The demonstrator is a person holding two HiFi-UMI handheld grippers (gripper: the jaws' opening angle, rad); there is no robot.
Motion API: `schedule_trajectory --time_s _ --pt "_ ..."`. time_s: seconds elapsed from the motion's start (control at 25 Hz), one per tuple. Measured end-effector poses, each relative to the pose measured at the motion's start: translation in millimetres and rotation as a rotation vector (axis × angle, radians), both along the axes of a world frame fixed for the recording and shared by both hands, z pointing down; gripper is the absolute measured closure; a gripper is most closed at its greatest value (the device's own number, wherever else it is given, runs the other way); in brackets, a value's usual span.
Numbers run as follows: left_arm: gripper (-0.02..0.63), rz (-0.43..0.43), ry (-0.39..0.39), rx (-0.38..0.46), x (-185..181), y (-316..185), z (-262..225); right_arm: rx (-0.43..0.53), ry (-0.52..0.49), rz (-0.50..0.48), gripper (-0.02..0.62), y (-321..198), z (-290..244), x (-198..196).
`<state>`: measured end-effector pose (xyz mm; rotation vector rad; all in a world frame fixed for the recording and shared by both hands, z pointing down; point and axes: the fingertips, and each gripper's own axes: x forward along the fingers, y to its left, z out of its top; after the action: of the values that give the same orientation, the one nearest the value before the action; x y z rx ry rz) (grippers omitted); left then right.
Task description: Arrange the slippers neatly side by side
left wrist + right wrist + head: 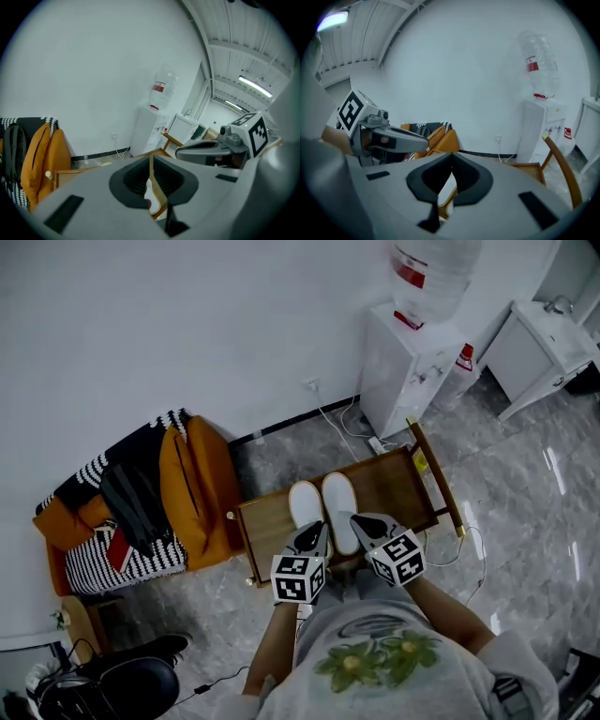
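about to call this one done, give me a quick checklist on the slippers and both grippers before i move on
1. Pair side by side: ok. One slipper and the other slipper lie parallel and close together on the wooden surface.
2. Far ends level: ok, roughly.
3. Near ends level: cannot tell, the grippers cover them in the head view.
4. Left gripper empty: ok, jaws together, nothing between them.
5. Right gripper empty: ok, jaws together, nothing between them.
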<state>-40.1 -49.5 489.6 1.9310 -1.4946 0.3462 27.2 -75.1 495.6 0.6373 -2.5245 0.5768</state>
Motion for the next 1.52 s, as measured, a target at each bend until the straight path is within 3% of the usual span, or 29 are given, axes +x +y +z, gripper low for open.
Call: schedule_trajectory --time_s 0.32,0.72,1.52 --pt "0.591 -0.08 -0.048 0.042 -8.2 10.4 -21.1 0.089 0.015 -0.122 0.589 15.9 -26.0 -2.0" --pt "0.591 -0.076 -0.047 0.102 2.3 12.0 -42.9 0.045 -0.009 -0.115 0.591 22.3 -27.5 -5.2" --pt "0.591 -0.093 -0.047 0.071 4.5 25.1 -33.1 0.074 -0.006 -0.114 0.589 28.3 -29.7 1.4"
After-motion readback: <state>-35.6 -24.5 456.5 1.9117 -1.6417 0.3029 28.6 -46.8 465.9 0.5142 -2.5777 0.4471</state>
